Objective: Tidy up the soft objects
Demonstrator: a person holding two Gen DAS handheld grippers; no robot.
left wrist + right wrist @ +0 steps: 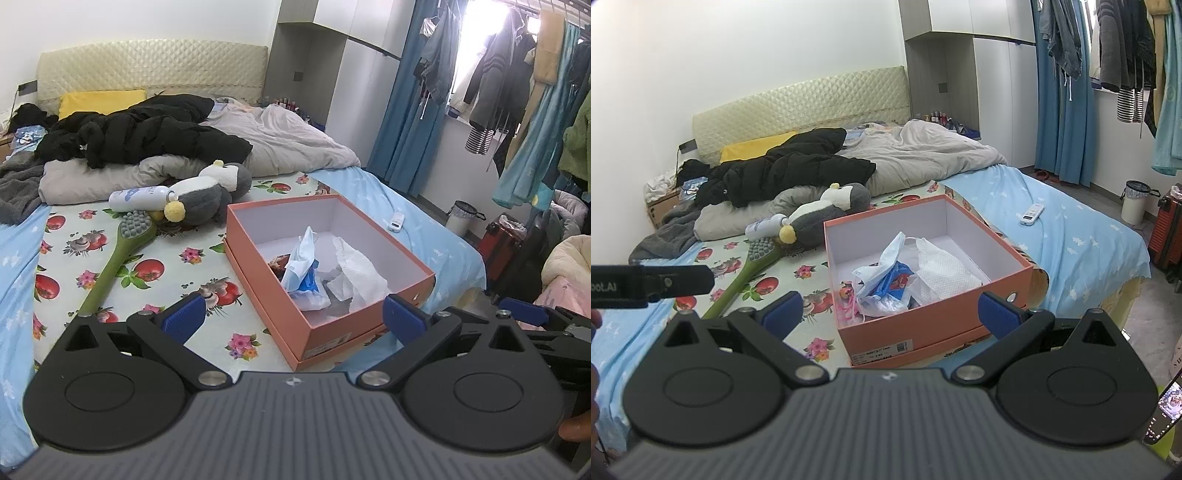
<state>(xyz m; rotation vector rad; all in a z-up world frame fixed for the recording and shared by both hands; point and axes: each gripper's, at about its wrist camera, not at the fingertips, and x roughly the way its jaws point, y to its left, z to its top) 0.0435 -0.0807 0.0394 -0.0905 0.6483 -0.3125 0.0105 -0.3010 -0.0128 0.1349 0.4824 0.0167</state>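
An open orange box [321, 332] [886, 334] stands on the bed near its foot. Inside lie a blue and white plastic bag [304, 271] [886, 280] and a white paper towel [360, 275] [942, 273]. A grey and white plush penguin [207, 192] [827, 210] lies on the bed beyond the box's left side. My left gripper [293, 317] is open and empty, hovering at the box's near corner. My right gripper [890, 314] is open and empty, just in front of the box.
A green long-handled brush [114, 266] [746, 273] and a white bottle [142, 197] [764, 227] lie by the penguin. A black jacket [147, 129] and grey duvet [288, 144] cover the bed's head. A white remote [1032, 214] lies at right. Clothes hang by the window.
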